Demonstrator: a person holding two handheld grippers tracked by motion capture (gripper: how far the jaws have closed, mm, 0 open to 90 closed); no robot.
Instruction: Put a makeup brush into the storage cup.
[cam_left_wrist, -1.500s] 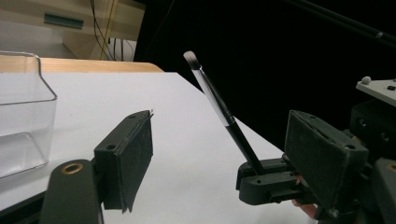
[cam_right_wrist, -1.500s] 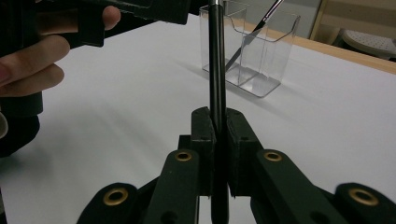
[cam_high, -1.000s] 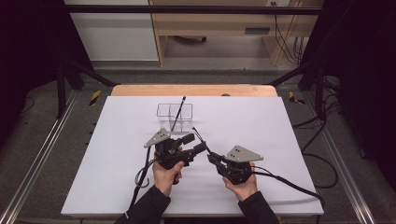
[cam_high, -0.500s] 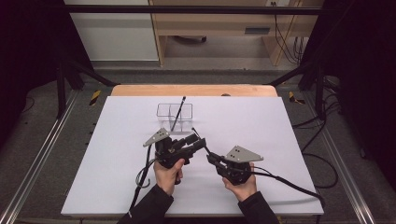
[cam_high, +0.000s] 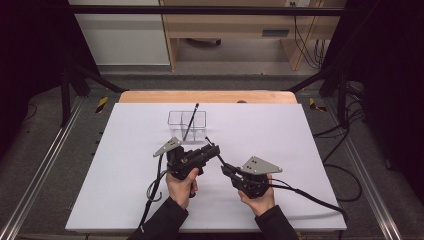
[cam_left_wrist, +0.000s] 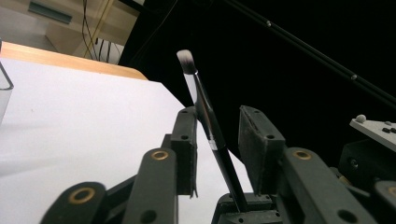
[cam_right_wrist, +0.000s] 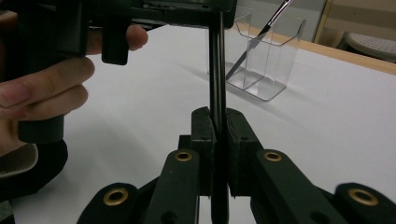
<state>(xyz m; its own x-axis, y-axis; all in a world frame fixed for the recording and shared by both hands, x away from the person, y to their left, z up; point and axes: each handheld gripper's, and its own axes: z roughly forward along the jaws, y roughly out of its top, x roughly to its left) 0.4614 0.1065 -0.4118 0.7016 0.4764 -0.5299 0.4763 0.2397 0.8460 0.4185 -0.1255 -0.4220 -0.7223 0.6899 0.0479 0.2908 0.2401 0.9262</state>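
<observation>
A slim black-handled makeup brush (cam_high: 216, 153) is held between the left gripper (cam_high: 210, 150) and right gripper (cam_high: 226, 170), before a clear plastic two-compartment holder (cam_high: 187, 125) on the white table (cam_high: 300, 150).

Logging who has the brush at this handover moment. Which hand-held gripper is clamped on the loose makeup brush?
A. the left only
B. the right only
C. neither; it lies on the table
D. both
B: the right hand-held gripper has its jaws pressed on the brush handle, while the left hand-held gripper stands open around it.
</observation>
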